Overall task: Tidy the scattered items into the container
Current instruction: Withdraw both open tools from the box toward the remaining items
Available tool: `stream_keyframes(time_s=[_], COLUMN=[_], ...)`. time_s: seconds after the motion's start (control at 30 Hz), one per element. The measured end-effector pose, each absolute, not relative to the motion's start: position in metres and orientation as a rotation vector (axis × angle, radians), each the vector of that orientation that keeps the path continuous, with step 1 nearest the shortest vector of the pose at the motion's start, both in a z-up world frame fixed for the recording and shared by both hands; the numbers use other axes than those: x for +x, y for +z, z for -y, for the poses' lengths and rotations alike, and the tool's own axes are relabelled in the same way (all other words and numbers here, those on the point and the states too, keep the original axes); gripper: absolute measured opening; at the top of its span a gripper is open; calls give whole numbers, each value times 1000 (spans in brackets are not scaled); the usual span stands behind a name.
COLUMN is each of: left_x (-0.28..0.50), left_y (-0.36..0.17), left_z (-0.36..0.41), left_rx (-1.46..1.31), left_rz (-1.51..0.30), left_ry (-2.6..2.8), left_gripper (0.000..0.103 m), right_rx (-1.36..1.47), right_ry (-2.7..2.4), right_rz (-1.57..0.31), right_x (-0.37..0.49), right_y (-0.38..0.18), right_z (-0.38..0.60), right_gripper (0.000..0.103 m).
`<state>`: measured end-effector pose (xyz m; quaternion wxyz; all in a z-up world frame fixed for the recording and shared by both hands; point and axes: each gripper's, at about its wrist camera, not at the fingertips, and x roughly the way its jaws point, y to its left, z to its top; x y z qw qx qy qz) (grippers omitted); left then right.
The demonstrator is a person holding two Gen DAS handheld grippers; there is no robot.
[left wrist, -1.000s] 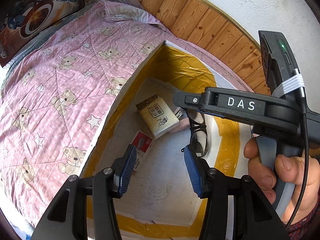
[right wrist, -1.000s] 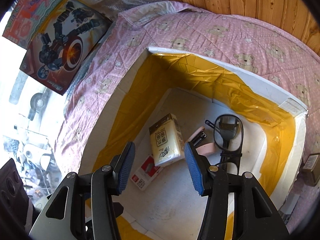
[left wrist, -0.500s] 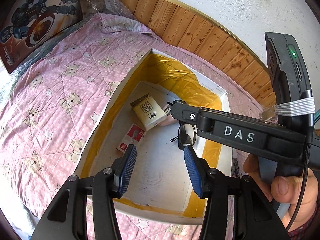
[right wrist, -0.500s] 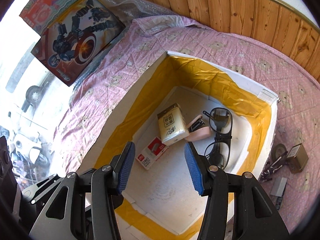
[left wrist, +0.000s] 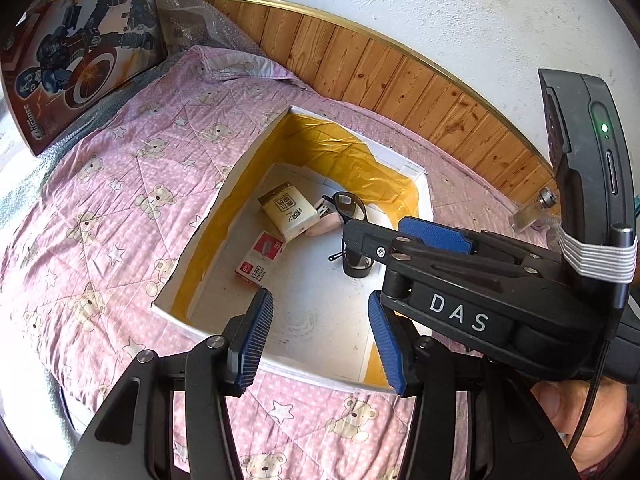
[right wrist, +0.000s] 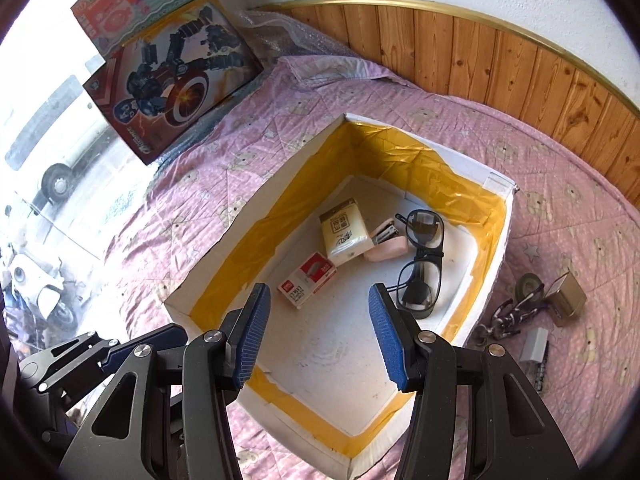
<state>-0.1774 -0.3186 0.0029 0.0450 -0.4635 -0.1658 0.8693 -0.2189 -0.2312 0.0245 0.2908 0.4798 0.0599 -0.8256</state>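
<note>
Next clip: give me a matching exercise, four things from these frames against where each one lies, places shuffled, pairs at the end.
Things:
1. glasses
2. tissue pack
3. keys
4. robot toy box

Places:
A. on the quilt, outside the container's right wall
B. in the container, by its right wall
C. propped up at the far left, beyond the quilt
D. in the container, middle, lying partly over the pink stapler

Pairs: 1-B, 2-D, 3-A, 4-C

White box (right wrist: 496,264) lined with yellow tape, holding tissue pack (right wrist: 345,232), glasses (right wrist: 421,264), staples box (right wrist: 306,278) — keys (right wrist: 510,314) lying outside
</note>
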Motion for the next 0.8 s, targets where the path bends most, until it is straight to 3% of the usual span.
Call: stream_keyframes(time_s=[0.8], left_x=[-100], left_y=[28], left_z=[271], left_rx=[-1289], left_rz=[287], left_ry=[2733], left_gripper=[51], right_rx=[1106], right_ry=[-2285], right_rz=[-57], right_x=[-126], right_y=[59], right_z=[170], right_gripper=[54])
